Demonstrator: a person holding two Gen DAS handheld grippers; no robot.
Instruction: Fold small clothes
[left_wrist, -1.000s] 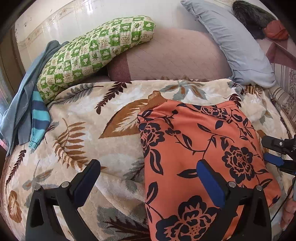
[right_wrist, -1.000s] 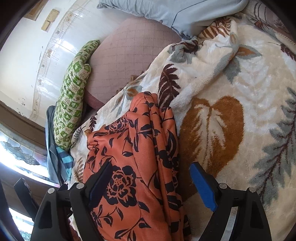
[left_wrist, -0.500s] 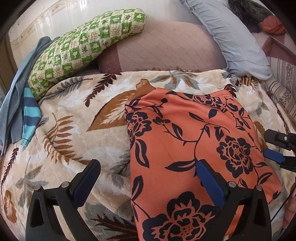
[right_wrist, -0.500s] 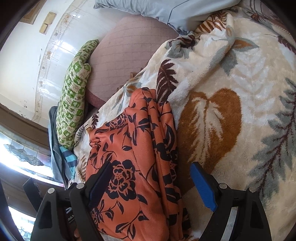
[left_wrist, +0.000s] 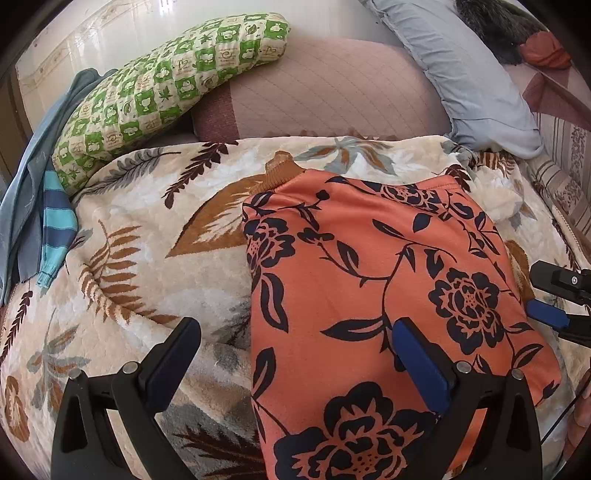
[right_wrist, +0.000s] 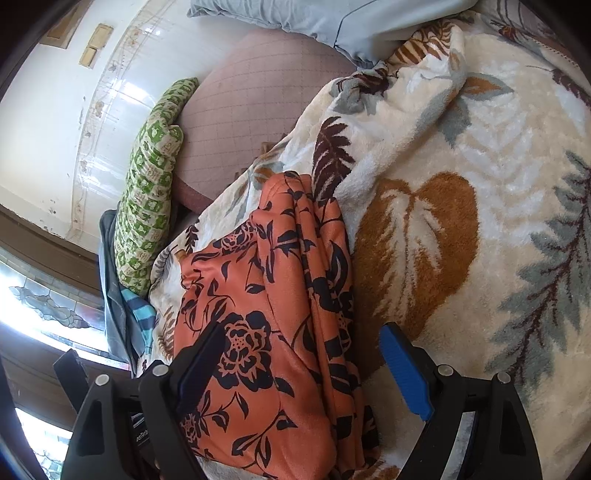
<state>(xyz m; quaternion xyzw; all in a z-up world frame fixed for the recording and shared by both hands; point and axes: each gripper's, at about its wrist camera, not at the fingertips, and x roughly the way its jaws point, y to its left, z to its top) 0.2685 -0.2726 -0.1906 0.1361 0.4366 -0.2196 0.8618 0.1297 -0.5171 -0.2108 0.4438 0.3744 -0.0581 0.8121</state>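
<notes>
Orange floral garment (left_wrist: 384, 295) lay folded on leaf-print blanket (left_wrist: 147, 236). Left gripper (left_wrist: 295, 354) and right gripper (right_wrist: 299, 358) both spread, empty. Best pinch near edge, all layers together.

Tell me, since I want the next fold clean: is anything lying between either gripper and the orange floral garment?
Nothing visible. The orange black-flowered garment lies bare on the leaf-patterned blanket, directly under the open left gripper and right gripper.

Bedding and surroundings. A cream leaf-print blanket (left_wrist: 155, 236) covers the bed. Behind it lie a green checked pillow (left_wrist: 166, 92), a quilted mauve cushion (left_wrist: 325, 96) and a pale blue pillow (left_wrist: 465, 74). A blue striped garment (left_wrist: 55, 229) hangs at the left edge, against a white tiled wall (right_wrist: 55, 122).
</notes>
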